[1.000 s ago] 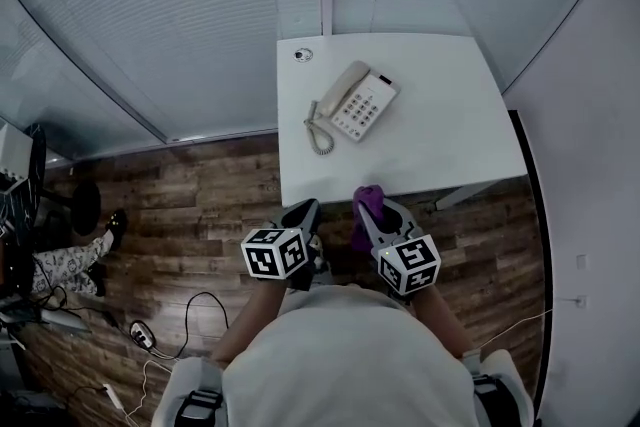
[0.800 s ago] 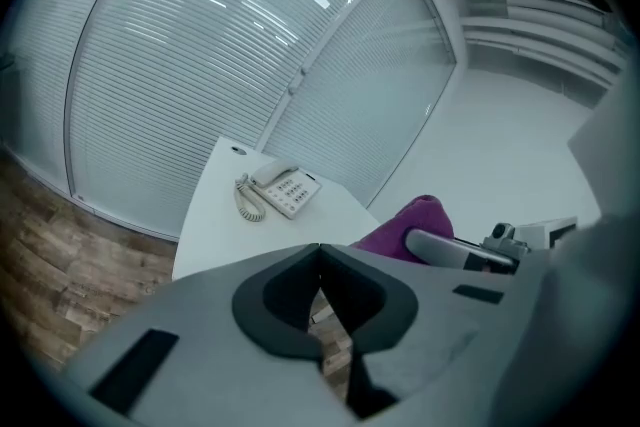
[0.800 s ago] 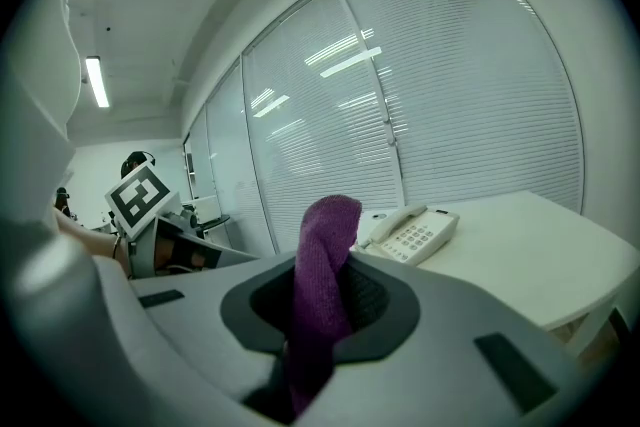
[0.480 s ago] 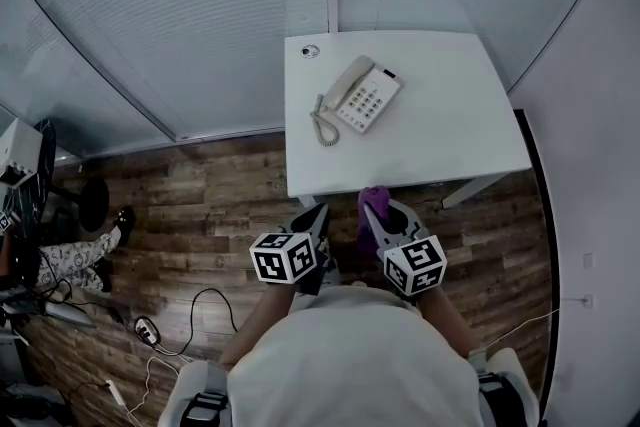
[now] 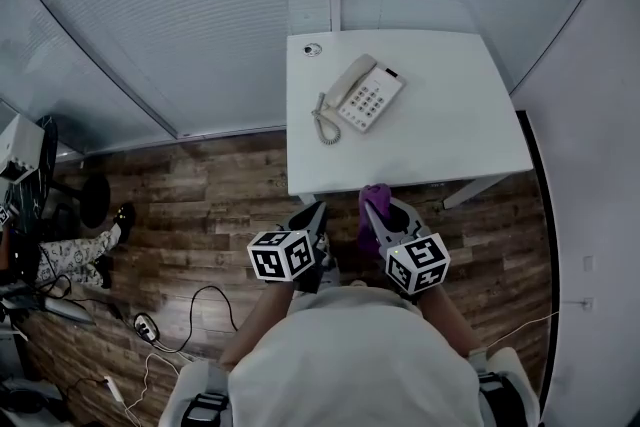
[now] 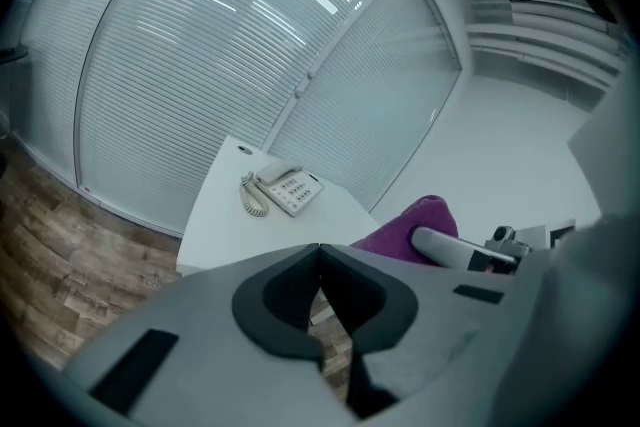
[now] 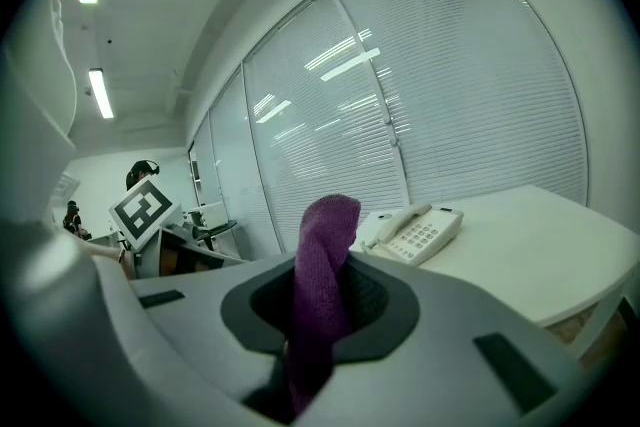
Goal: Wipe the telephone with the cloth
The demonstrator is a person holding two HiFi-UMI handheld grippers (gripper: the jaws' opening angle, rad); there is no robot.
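While right hand-held gripper point(image 5: 377, 215) clamps cloth point(image 7: 328, 227), left hand-held gripper point(image 6: 320, 255) closed, telephone point(image 5: 365, 96) on table point(image 5: 455, 130)

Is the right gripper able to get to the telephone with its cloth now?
Probably yes: the right gripper, shut on the cloth, faces the telephone, and only bare table lies between them.

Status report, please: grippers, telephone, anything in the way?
Left gripper shut, empty. Right gripper shut on cloth. Telephone on table, not yet touched. Nothing in the way.
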